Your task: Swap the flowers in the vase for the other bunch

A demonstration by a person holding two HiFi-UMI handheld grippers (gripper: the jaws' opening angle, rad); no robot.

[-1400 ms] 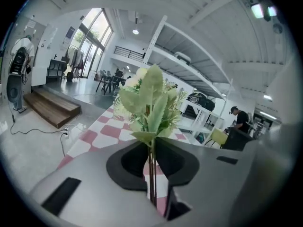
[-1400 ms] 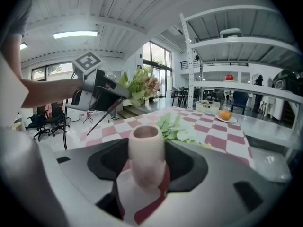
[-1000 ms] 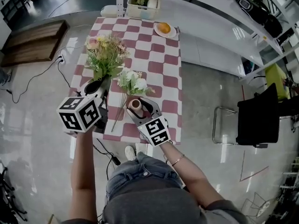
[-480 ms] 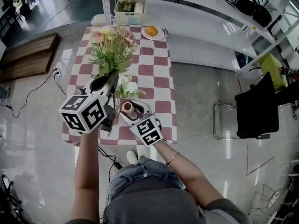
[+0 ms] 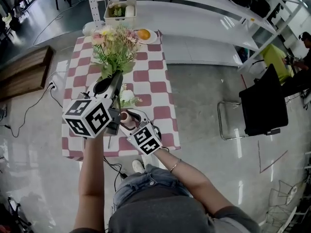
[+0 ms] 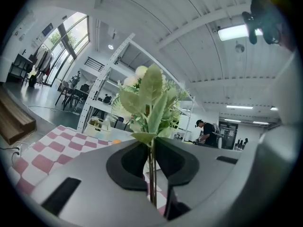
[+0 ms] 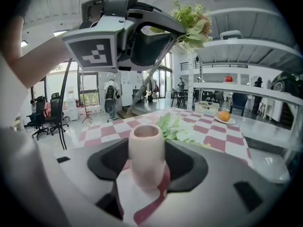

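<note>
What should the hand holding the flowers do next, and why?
Probably carry the colourful bunch aside and lay it on a bare part of the checked table. The left gripper is shut on its stems, clear of the empty vase, and the white bunch lies waiting on the table.

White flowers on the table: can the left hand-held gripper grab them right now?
Probably not yet. The left hand-held gripper is shut on the stems of the colourful bunch. The white flowers lie uncovered beside the vase, so it likely could after putting that bunch down.
</note>
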